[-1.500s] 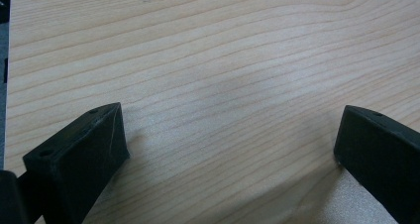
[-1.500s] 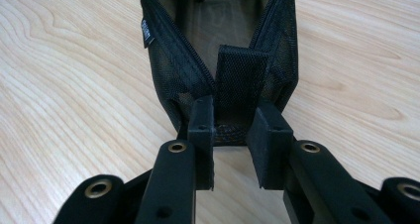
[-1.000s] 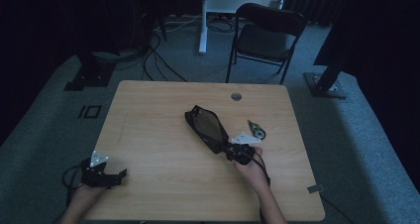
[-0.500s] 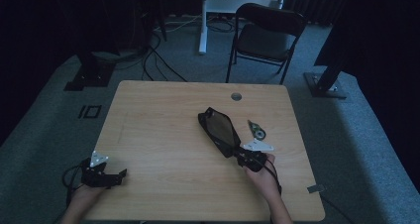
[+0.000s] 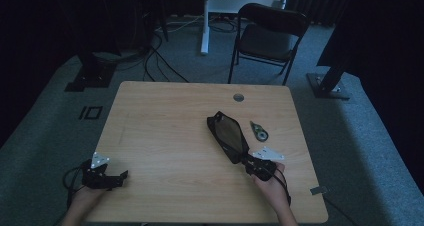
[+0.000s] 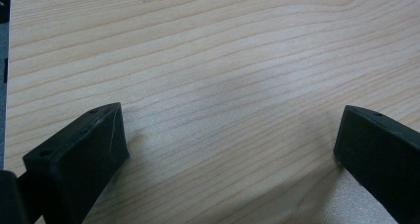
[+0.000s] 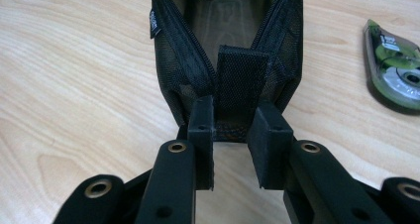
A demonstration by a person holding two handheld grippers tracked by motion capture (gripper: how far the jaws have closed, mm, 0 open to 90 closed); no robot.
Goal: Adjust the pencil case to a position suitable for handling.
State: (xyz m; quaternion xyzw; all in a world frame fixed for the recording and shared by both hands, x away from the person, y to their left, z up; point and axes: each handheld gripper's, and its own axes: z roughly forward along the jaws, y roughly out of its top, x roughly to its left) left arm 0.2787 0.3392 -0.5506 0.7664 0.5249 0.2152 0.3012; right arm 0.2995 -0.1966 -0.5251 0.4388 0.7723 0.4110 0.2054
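Dim room, dark drapes all round; a light wooden bench [image 5: 165, 136] stands on grey carpet, with a folding chair [image 5: 270, 33] behind it and cables trailing across the floor.

The black mesh pouch [image 5: 227, 135] lies right of centre on the bench, its long axis slanting toward the far left. Against the pictures of a second ago it has shifted to the right and slightly nearer the person, and now lies just beside the green tape dispenser [image 5: 259, 131], not touching. The right gripper [image 7: 232, 135] has come the same way; its jaws are drawn in on the pouch's fabric pull tab [image 7: 241, 80] at the near end. Judgement: the pouch is being dragged by its tab, probably to reposition it for handling.

The left gripper [image 5: 120, 175] rests at the near left edge, unchanged in position, jaws spread wide over bare wood, holding nothing.

A round cable port [image 5: 238, 97] sits at the far edge.
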